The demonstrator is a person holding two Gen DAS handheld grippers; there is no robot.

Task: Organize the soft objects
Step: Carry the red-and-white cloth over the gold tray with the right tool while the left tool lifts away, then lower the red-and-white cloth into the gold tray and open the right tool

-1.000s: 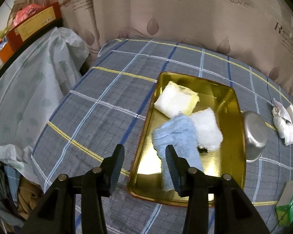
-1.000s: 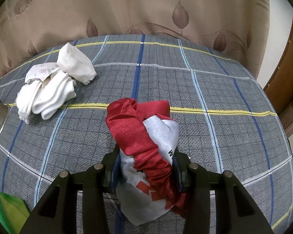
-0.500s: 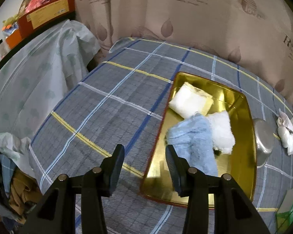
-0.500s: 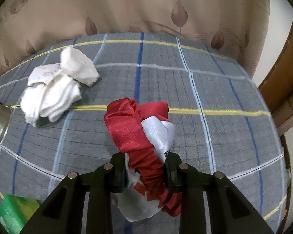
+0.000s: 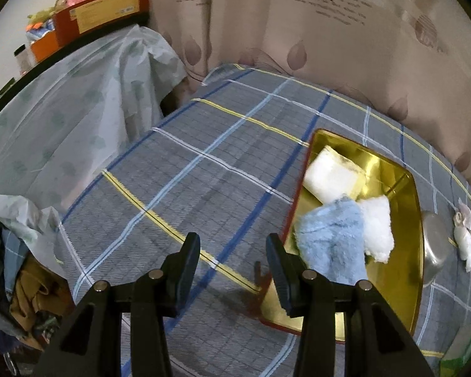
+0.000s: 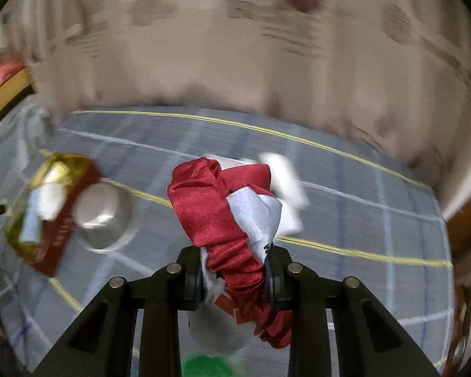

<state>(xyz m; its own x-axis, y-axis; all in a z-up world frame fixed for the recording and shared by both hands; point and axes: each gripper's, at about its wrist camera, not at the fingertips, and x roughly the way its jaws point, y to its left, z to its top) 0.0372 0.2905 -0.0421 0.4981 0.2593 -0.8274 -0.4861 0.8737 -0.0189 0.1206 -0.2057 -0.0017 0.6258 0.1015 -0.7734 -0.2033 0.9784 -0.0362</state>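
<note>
Right wrist alone shows fingers (image 6: 235,270) pinching red-white cloth (image 6: 226,220); left fingers (image 5: 232,264) spread.

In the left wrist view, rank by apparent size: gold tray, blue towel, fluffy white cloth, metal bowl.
1. gold tray, clearly largest.
2. blue towel.
3. fluffy white cloth and metal bowl: about alike; the cloth is partly under the towel and the bowl sits near the distorted edge, so no ranking.
</note>
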